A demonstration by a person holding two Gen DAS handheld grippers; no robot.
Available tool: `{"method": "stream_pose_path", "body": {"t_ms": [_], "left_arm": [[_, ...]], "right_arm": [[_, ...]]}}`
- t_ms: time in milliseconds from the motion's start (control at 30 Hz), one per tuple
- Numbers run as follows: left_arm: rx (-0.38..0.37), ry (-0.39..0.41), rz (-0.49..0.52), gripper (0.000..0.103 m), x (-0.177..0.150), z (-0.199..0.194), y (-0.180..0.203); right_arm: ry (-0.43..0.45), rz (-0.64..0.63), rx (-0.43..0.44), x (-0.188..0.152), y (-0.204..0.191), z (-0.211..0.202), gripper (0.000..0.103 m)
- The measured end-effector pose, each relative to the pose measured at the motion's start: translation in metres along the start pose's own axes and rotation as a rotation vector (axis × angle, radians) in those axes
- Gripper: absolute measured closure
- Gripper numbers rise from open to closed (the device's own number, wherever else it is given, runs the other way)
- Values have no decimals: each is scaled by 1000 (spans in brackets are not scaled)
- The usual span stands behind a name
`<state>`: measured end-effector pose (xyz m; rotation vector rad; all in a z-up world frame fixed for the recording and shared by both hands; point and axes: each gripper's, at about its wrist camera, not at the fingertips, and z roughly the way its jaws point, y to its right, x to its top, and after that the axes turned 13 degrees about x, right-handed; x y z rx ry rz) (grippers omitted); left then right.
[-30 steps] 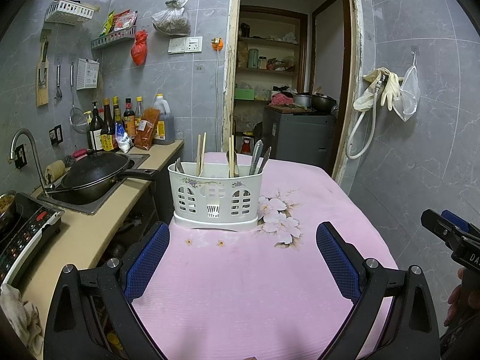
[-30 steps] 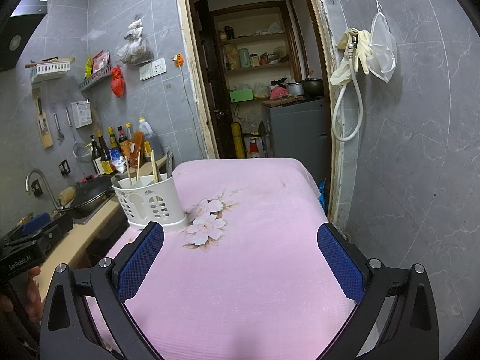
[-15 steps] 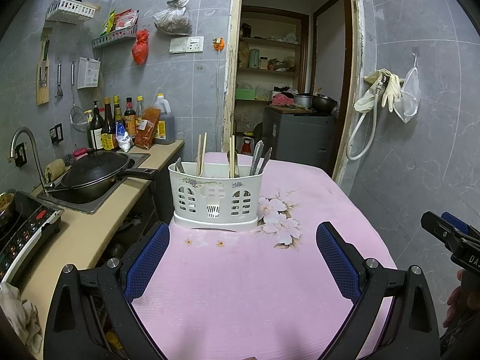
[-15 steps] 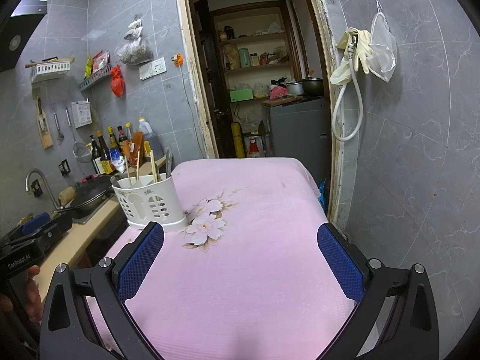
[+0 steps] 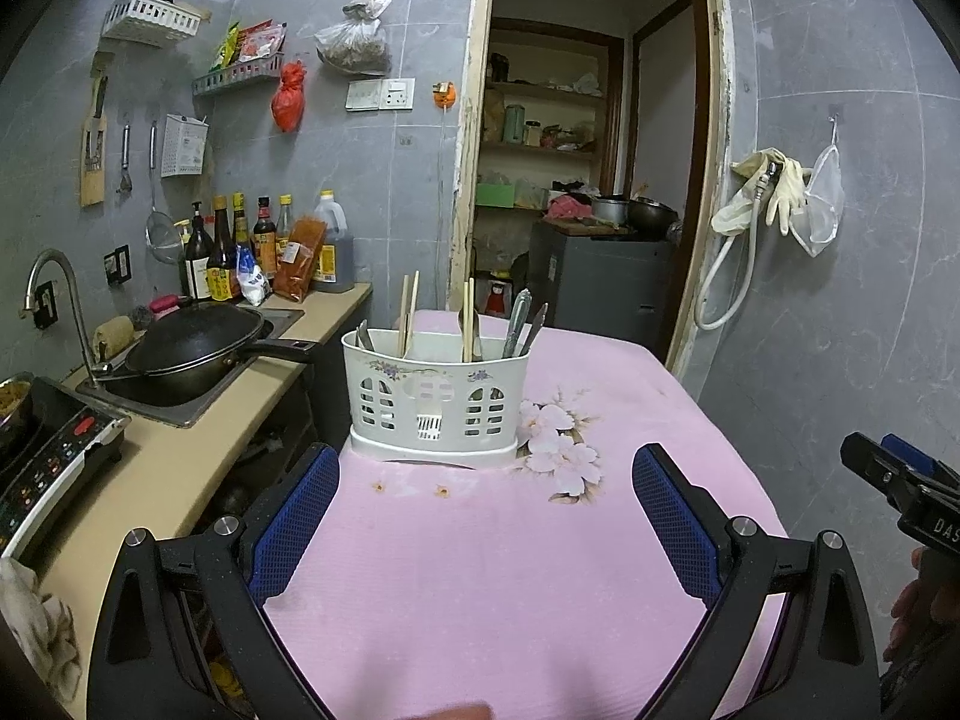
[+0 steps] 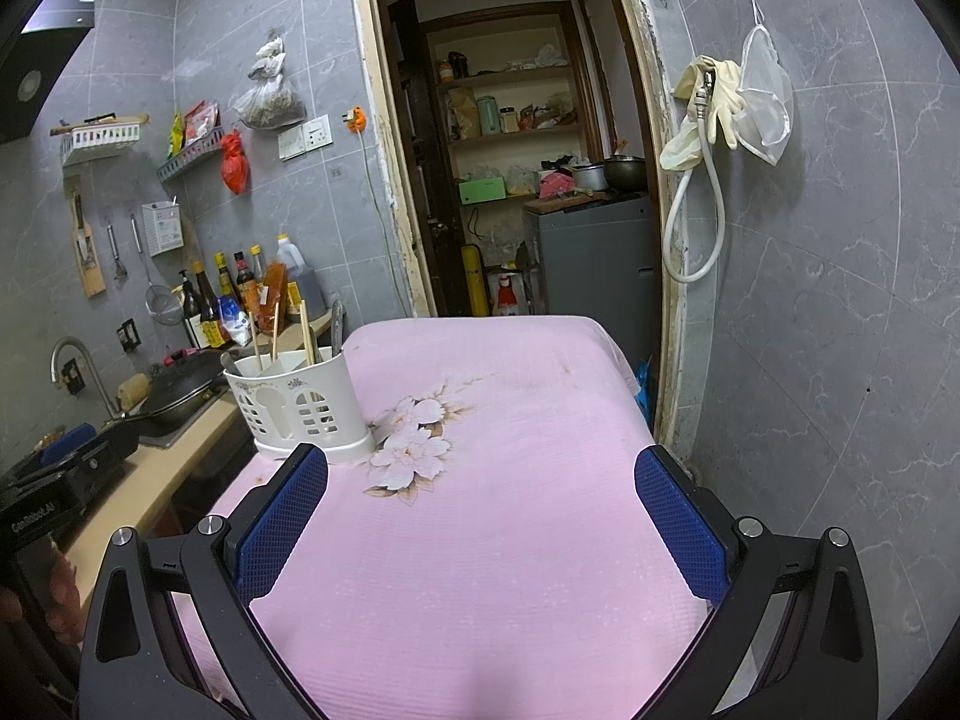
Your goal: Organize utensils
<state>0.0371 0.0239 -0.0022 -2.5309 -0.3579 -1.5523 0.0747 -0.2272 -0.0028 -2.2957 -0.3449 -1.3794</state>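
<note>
On pink table — utensil caddy, upright

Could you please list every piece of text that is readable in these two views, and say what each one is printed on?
"DAS", cut off at the frame edge: on the black body of the right gripper, seen from the left wrist view.
"GenRobot.AI": on the black body of the left gripper, seen from the right wrist view.
Labels on the dark sauce bottles: too small to read.

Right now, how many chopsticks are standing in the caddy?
4. Two chopsticks lean together in the left part of the white caddy; two more stand near the middle, beside the metal cutlery. Shorter ones may be hidden inside.
</note>
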Motion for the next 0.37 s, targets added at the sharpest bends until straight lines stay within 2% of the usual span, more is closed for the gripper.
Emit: {"method": "stream_pose_path", "body": {"t_ms": [367], "left_arm": [[6, -6, -1, 7, -1, 1, 3]], "right_arm": [[-2, 1, 0, 0, 0, 0, 0]]}}
